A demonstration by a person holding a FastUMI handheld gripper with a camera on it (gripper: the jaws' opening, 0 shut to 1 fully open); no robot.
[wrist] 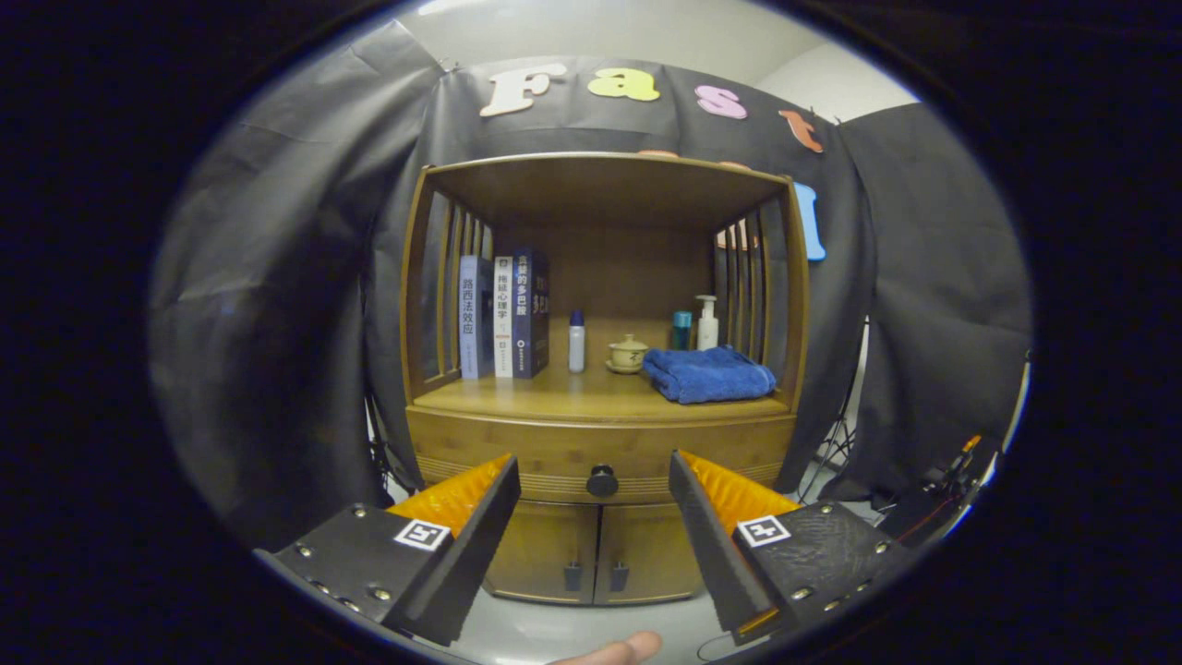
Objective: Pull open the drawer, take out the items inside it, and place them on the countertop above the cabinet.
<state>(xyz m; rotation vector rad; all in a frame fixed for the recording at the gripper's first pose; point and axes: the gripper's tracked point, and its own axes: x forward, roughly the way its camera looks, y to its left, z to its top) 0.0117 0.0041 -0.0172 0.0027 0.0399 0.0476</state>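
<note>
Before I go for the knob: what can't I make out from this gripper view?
- Drawer contents: hidden behind its shut front.
- Inside the lower doors: shut.
- Distance from the open gripper to the knob: unclear; it sits between the fingers.
- Behind the towel: hidden.

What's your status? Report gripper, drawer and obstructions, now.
Gripper open, holding nothing, fingers either side of the drawer knob, short of it. Drawer shut, contents unseen. Nothing between fingers and knob; countertop already holds books, bottles, a teacup and a blue towel.
</note>
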